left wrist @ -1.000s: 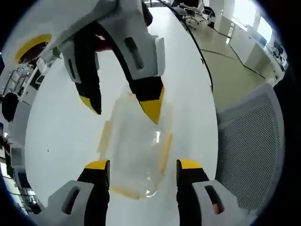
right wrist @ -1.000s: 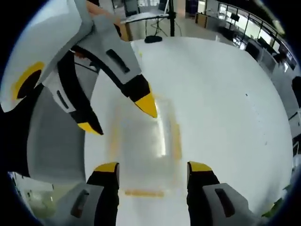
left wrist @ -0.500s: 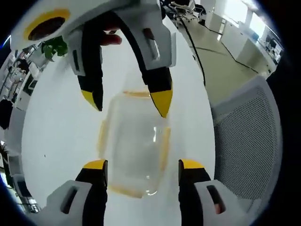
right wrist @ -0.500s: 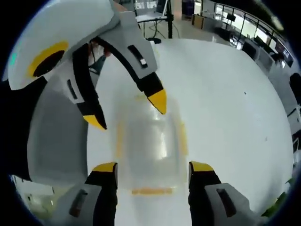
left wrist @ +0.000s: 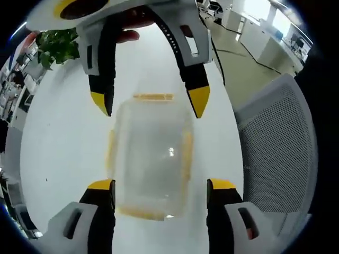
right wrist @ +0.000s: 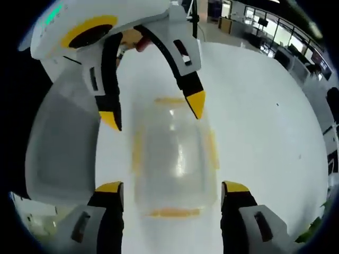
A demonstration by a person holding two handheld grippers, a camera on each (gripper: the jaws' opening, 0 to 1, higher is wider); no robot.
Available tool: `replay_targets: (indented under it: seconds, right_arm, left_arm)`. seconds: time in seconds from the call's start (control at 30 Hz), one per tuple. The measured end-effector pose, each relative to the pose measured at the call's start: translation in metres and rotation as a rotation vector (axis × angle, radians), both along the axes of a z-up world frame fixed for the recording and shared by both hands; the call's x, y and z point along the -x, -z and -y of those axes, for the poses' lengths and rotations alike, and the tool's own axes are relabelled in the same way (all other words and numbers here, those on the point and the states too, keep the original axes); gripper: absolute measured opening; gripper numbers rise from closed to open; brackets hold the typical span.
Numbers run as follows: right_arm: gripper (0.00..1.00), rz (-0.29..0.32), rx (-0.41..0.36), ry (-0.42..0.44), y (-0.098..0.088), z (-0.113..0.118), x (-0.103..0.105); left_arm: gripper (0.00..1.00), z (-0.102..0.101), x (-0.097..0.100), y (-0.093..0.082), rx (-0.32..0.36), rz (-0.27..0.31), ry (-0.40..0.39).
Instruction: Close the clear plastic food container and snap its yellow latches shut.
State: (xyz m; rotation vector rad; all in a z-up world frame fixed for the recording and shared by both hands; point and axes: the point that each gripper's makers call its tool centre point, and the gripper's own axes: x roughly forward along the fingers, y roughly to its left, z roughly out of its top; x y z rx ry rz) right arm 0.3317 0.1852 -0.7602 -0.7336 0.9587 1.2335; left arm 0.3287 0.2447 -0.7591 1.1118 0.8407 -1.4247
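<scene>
Container (left wrist: 151, 153) sitting flat on the white table (left wrist: 58, 148), clear with yellow latches (left wrist: 186, 159) down its sides and ends, right between both tongs. Left gripper (left wrist: 159, 190) spread wide at the near end, nothing grasped, yellow tips either side of it without touching. Right gripper (right wrist: 172, 193) same deal from the opposite end, splayed and empty.

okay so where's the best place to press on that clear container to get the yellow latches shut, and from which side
Judging by its pose, go for the yellow latches along the edges of the clear container, not the smooth lid. It lies flat on the white table, so come down from above, left gripper and right gripper at opposite ends, pressing each latch inward.
</scene>
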Motion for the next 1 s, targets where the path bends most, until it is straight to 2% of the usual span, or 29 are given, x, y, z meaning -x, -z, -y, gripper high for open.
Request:
replay_targets:
  seconds: [0.17,0.23,0.4,0.5,0.6,0.83,0.93,1.0]
  right_arm:
    - [0.84,0.025,0.016,0.005,0.005,-0.001,0.0]
    - [0.86,0.042,0.023,0.012,0.008,-0.002,0.0]
    - [0.86,0.038,0.035,0.011,0.014,-0.001,0.003]
    - [0.84,0.049,0.038,0.01,0.016,-0.002,0.001]
    - [0.84,0.066,0.044,0.012,0.019,-0.001,-0.004]
    - [0.84,0.061,0.056,0.018,0.024,-0.002,-0.008]
    - [0.84,0.07,0.061,0.017,0.026,-0.001,-0.01]
    - [0.84,0.064,0.057,0.015,0.026,-0.002,-0.01]
  left_arm:
    - [0.81,-0.003,-0.007,0.002,-0.017,0.013,0.009]
    - [0.81,-0.005,-0.011,0.003,-0.019,0.013,0.02]
    - [0.83,-0.013,-0.013,0.011,-0.044,0.006,0.055]
    - [0.83,-0.015,-0.016,0.014,-0.047,0.025,0.079]
    - [0.83,-0.017,-0.016,0.019,-0.065,0.017,0.088]
    - [0.82,-0.014,-0.017,0.023,-0.062,0.016,0.09]
    - [0.79,-0.018,-0.022,0.026,-0.092,0.056,0.115]
    - [0.8,-0.017,-0.021,0.027,-0.088,0.046,0.109]
